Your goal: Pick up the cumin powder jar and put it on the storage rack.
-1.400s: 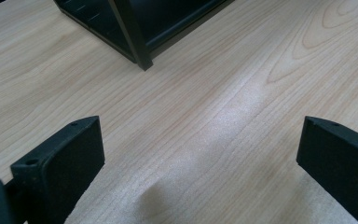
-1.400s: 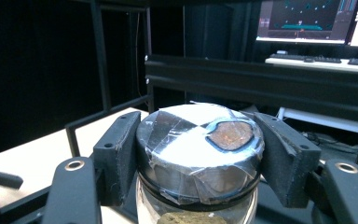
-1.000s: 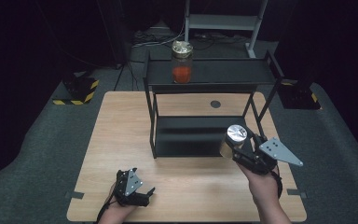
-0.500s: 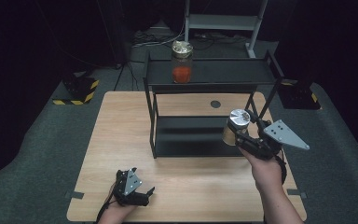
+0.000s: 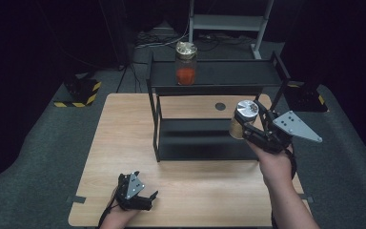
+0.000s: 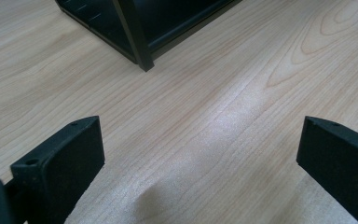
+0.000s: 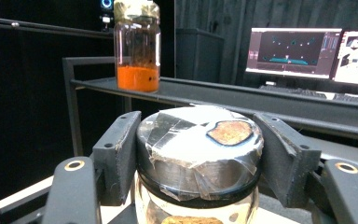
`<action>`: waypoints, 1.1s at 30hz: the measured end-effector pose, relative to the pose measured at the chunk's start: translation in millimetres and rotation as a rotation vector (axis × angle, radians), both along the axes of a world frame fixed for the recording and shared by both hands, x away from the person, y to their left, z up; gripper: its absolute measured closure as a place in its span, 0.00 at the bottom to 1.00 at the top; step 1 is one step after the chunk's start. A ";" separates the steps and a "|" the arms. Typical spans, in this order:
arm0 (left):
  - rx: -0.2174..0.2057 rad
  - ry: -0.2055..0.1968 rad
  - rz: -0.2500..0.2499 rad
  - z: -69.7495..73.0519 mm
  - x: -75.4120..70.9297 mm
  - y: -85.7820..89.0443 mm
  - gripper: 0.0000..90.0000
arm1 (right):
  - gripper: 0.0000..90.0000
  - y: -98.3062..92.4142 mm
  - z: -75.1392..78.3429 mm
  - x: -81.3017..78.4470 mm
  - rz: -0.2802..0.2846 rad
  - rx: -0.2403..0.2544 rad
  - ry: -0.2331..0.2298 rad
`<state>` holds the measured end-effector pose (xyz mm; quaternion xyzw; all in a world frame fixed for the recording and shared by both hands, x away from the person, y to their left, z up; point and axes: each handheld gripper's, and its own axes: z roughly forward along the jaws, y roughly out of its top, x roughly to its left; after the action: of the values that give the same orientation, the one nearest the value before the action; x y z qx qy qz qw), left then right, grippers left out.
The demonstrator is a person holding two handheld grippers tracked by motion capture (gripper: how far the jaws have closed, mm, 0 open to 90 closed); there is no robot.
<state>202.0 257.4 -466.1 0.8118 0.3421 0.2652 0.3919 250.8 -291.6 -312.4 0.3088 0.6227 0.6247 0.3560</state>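
Right gripper (image 5: pixel 250 125) clamped on a taped-lid jar (image 5: pixel 244 119), jaws pinching both sides just under the lid, seen close in the right gripper view (image 7: pixel 199 154); held in the air at the right end of the black shelf rack (image 5: pixel 214 76), lid about level with the top shelf, clear of the counter (image 5: pixel 124 124). Probably carried high like that to go onto the top shelf, upright so nothing tips inside. Grip near the lid leaves the base free for setting down. Left gripper (image 5: pixel 140 198) parked low near the counter's front edge, well in front of the rack's left front leg, jaws spread wide with nothing between them, only bare wood in the left gripper view (image 6: pixel 200 154); looks idle, kept out of the way. Orange-filled jar (image 5: pixel 186 62) standing on the top shelf left of centre, well apart from the held jar, so room at the right end. In the way: rack's right upright and top-shelf rim just beside the held jar; bump risk on the way in. Small dark disc (image 5: pixel 220 106) on the counter behind the rack. Monitors (image 7: pixel 303 51) beyond the rack, in the right gripper view.
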 end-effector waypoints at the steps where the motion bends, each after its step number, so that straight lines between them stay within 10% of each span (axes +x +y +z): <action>1: 0.000 0.001 -0.001 0.1 0.2 0.1 0.01 | 0.38 0.1 0.9 0.1 0.000 0.000 -0.002; 33: -0.018 0.004 0.001 -0.6 0.5 3.0 0.01 | 0.38 12.3 50.2 22.9 -0.038 0.017 -0.054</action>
<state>202.5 260.3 -466.6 0.8085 0.3457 0.2606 0.3986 273.7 -279.4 -262.2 0.3066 0.6015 0.6310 0.3820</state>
